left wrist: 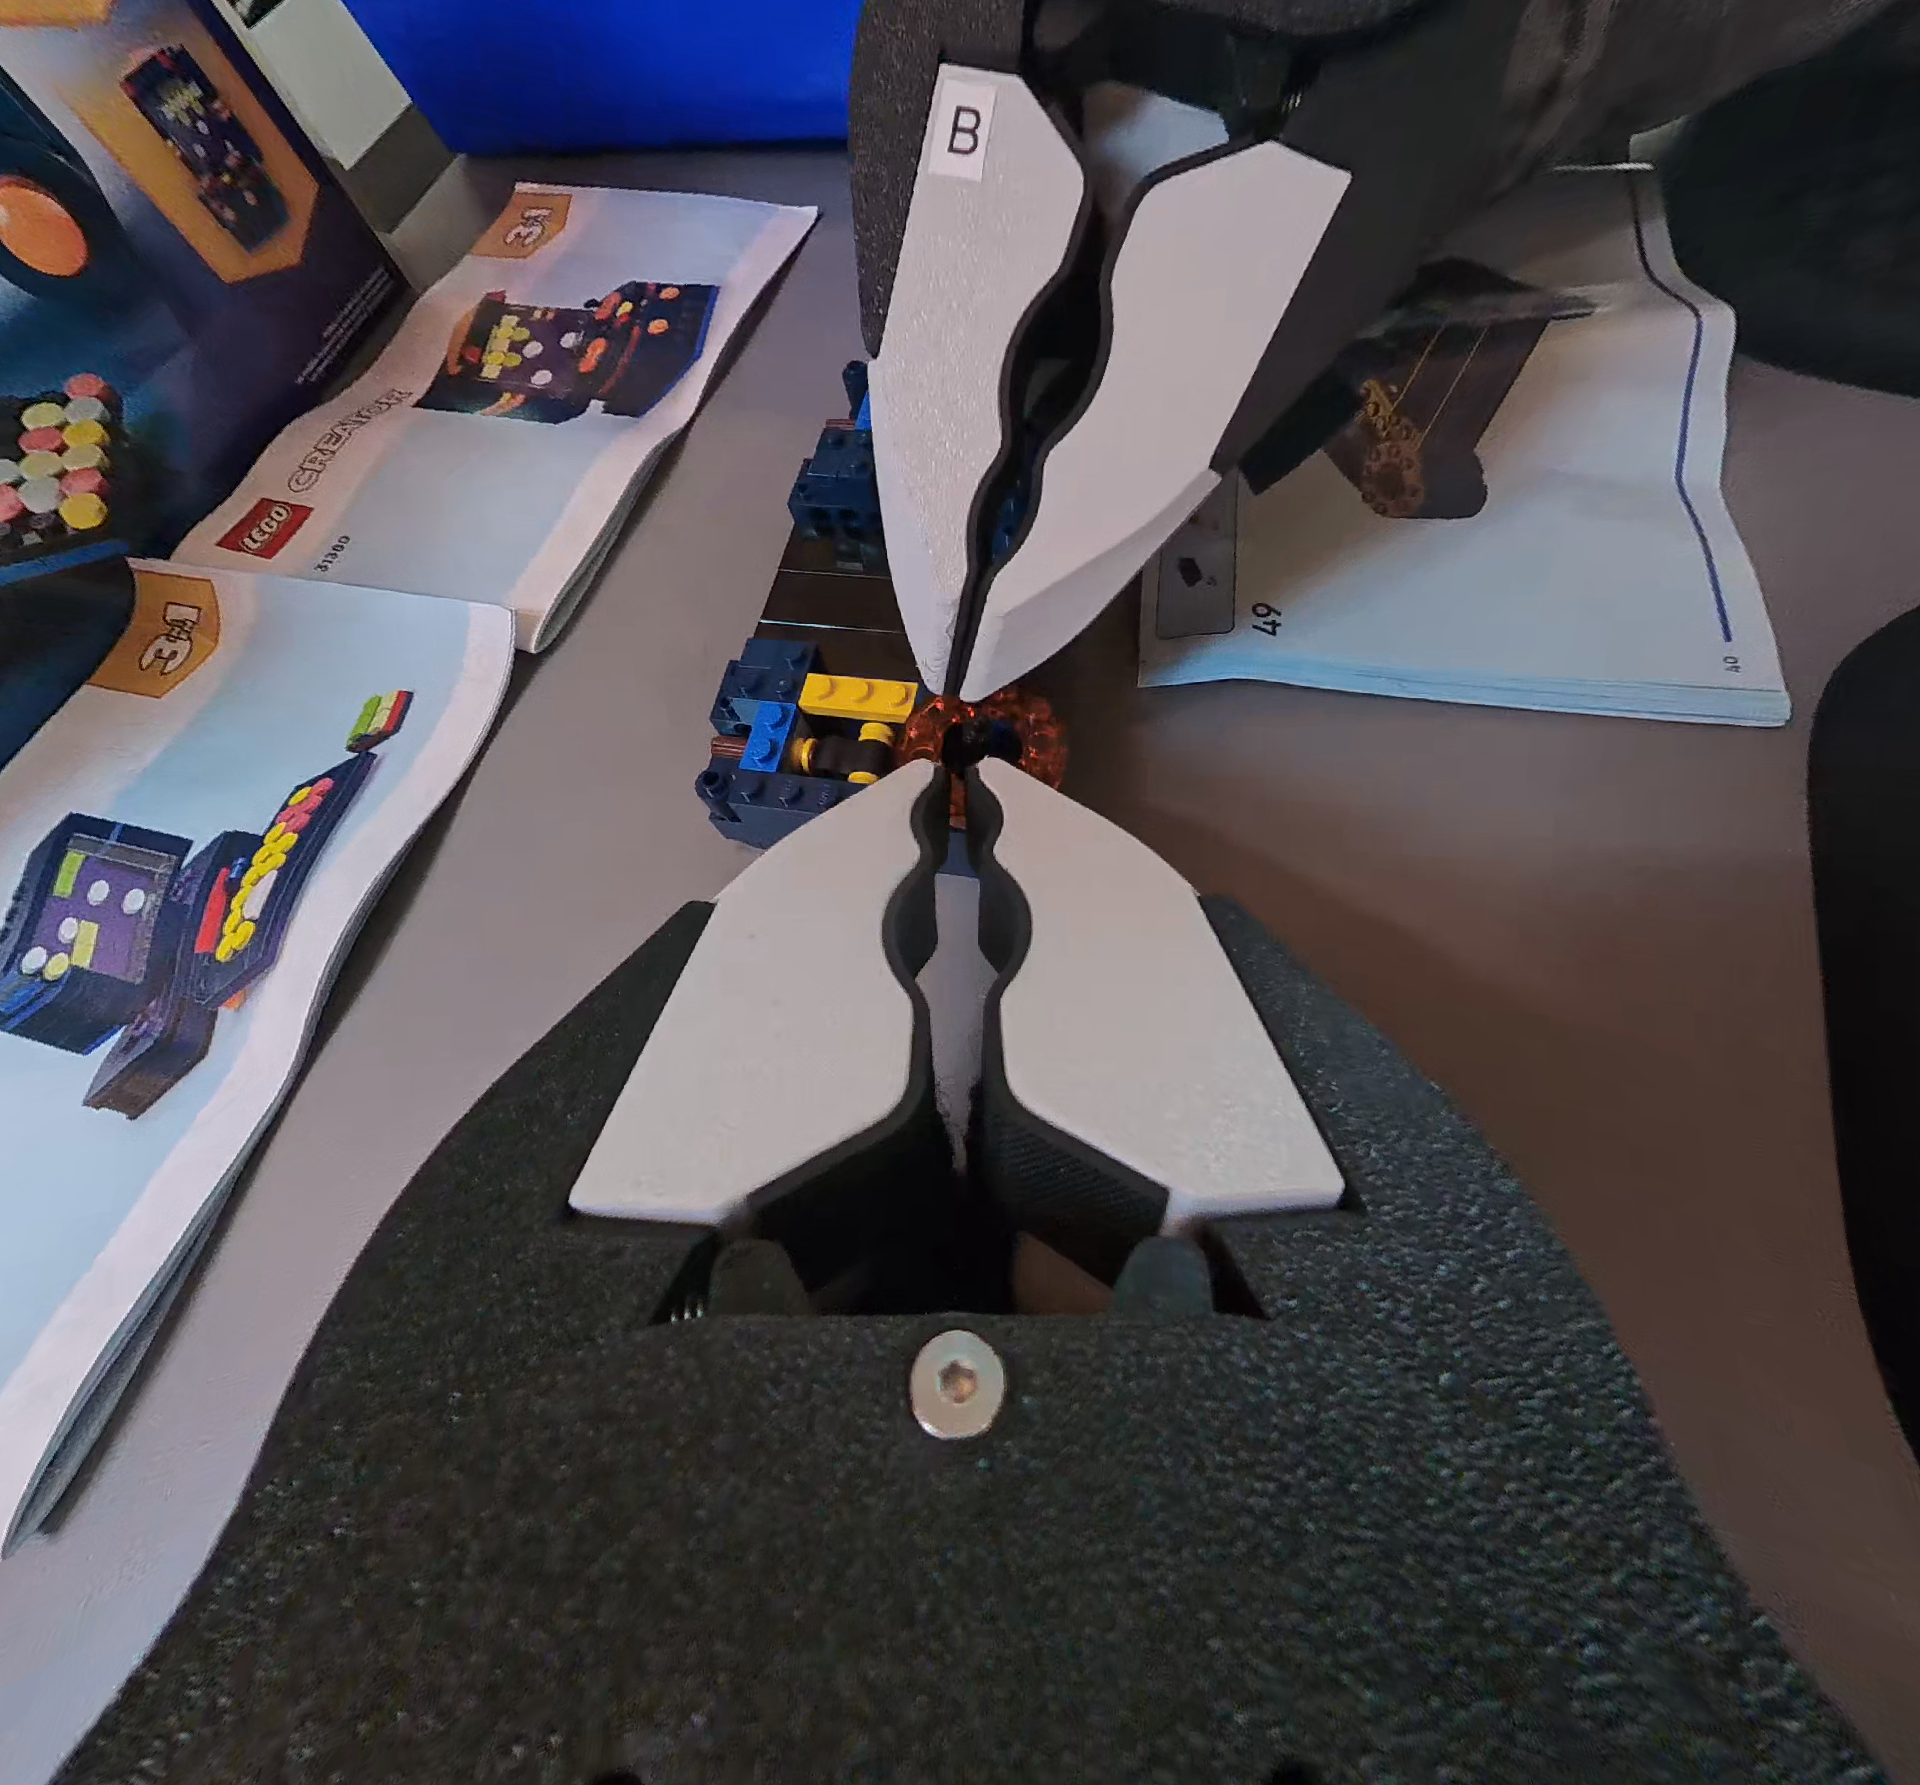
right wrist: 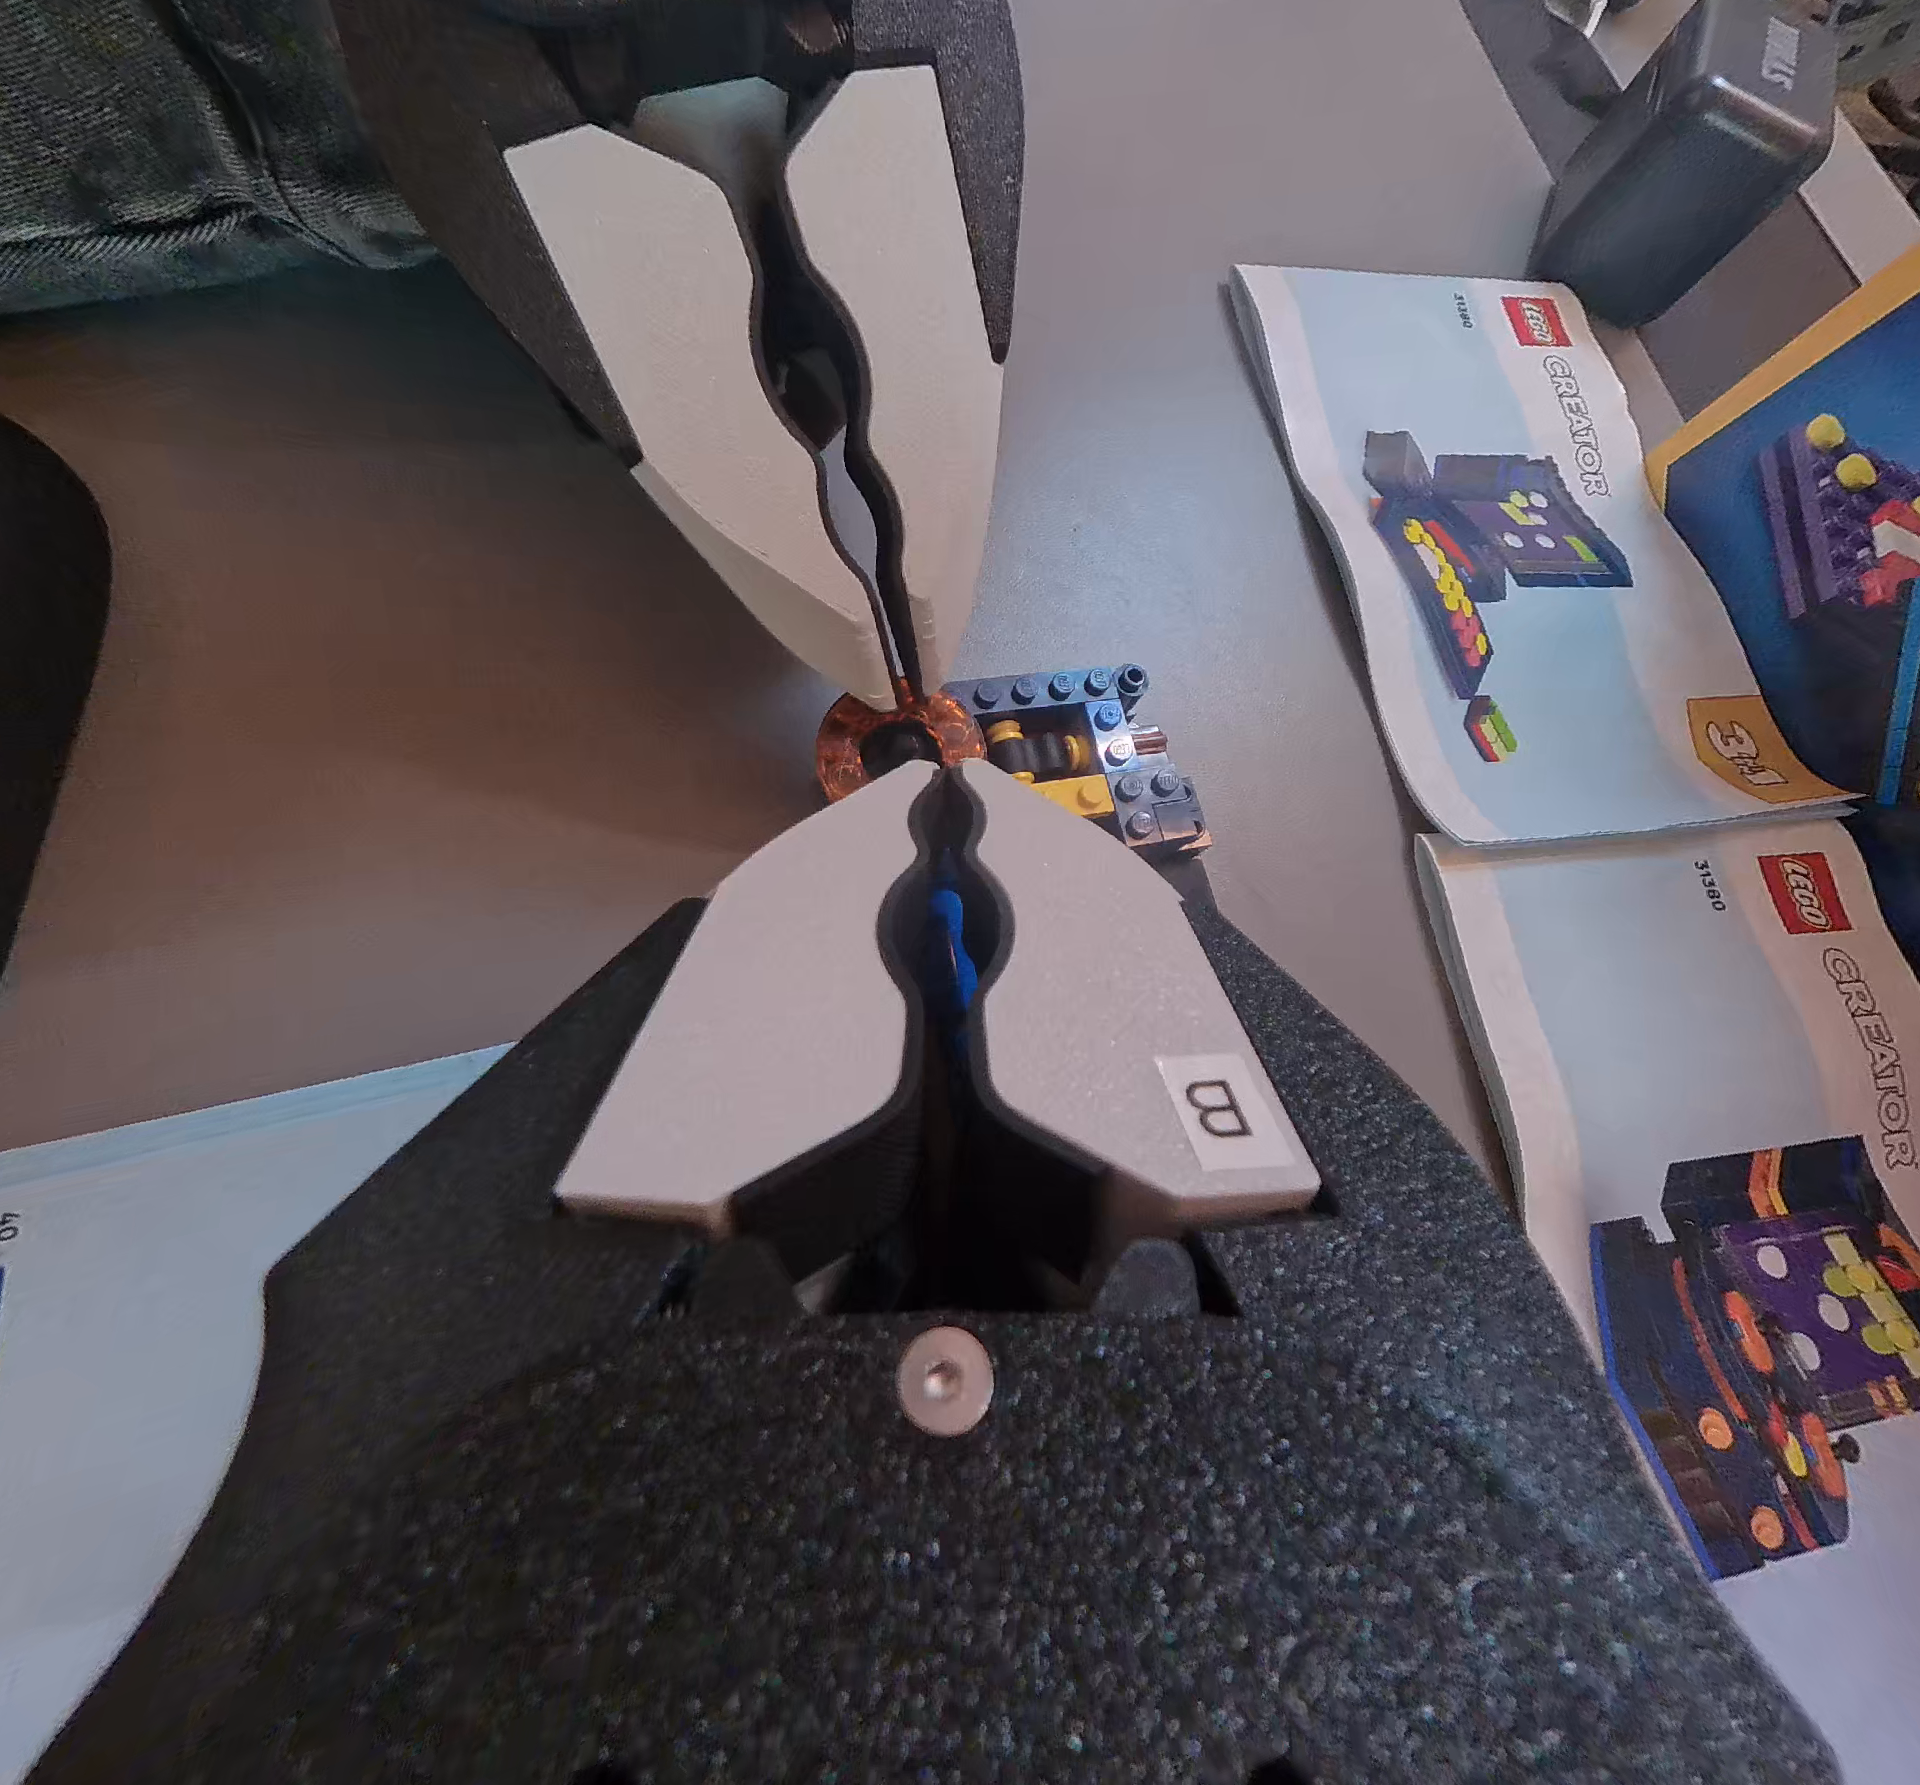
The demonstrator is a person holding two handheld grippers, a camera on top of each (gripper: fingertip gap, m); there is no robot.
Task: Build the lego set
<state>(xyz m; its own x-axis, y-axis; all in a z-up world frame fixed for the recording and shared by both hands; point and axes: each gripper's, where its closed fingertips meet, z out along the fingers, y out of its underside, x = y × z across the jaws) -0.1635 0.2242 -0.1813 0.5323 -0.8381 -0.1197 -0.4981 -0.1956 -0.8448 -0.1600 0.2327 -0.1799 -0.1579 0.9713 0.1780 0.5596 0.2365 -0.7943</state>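
A see-through orange ring (left wrist: 1023, 733) sits at the near end of a dark blue brick model (left wrist: 774, 696) that has yellow and blue pieces and lies on the grey table (left wrist: 1403, 904). My left gripper (left wrist: 951, 779) is shut on the ring's near rim, and orange shows between its pads. In the right wrist view the left gripper (right wrist: 902, 686) pinches the ring (right wrist: 847, 748) from above. My right gripper (right wrist: 945, 774) is shut, with its tips at the opposite rim of the ring, over the model (right wrist: 1132, 779). It also shows in the left wrist view (left wrist: 951, 686).
Two closed instruction booklets (left wrist: 499, 405) (left wrist: 156, 904) and a printed box (left wrist: 156, 125) lie to the left. An open booklet (left wrist: 1507, 540) lies to the right. A blue bin (left wrist: 571, 0) stands behind. A dark block (right wrist: 1683, 156) stands on the table's far side, and a dark sleeve (right wrist: 156, 73) shows. Only a small space, under 4 cm, lies between the two pairs of fingers.
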